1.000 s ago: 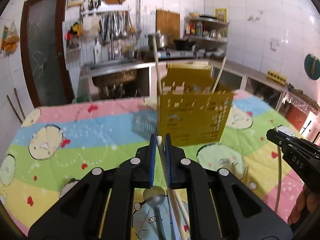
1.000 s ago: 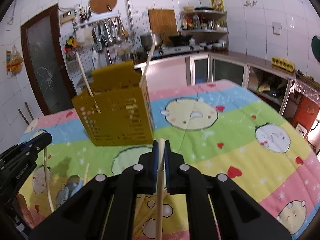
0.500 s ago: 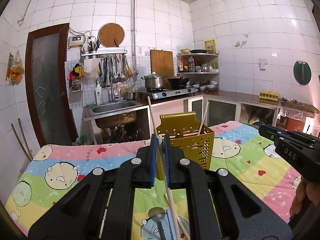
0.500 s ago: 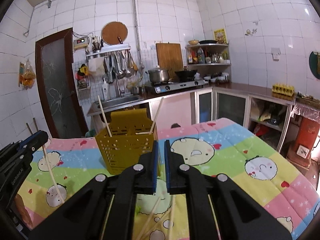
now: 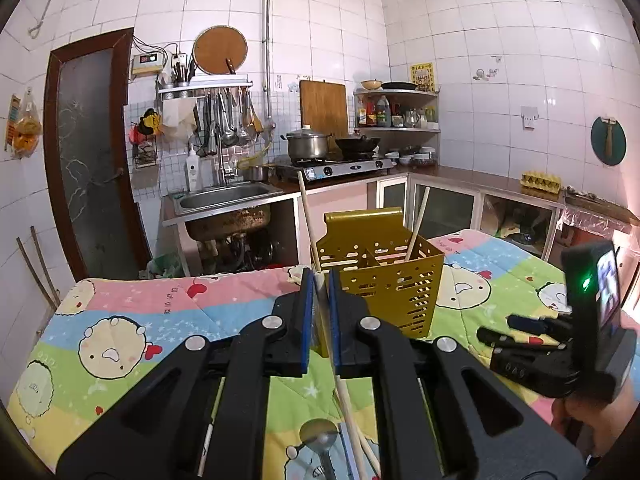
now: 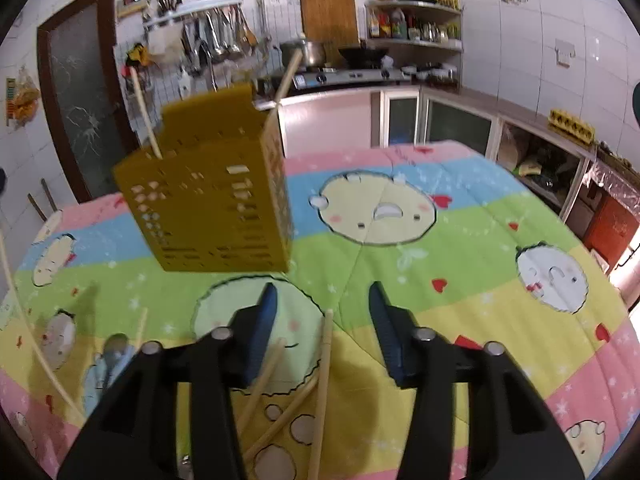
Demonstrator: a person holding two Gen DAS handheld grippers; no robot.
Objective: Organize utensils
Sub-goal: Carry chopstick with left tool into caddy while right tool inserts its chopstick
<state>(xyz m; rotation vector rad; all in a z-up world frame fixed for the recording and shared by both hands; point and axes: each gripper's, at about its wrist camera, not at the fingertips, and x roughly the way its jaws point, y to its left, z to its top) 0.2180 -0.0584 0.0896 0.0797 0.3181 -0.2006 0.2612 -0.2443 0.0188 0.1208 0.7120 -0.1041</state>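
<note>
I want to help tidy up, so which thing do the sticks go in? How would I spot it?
Look at the colourful cartoon blanket covering the table. Near its middle stands a yellow box with two chopsticks already poking out of its top. It is the only tall thing there and is full of little holes, unlike the loose chopsticks and spoon lying flat.

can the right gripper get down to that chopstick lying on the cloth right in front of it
Probably yes. The right gripper is open and empty, and the chopstick lies flat between its fingers with nothing over it. The yellow utensil holder stands farther back, clear of the way.
</note>
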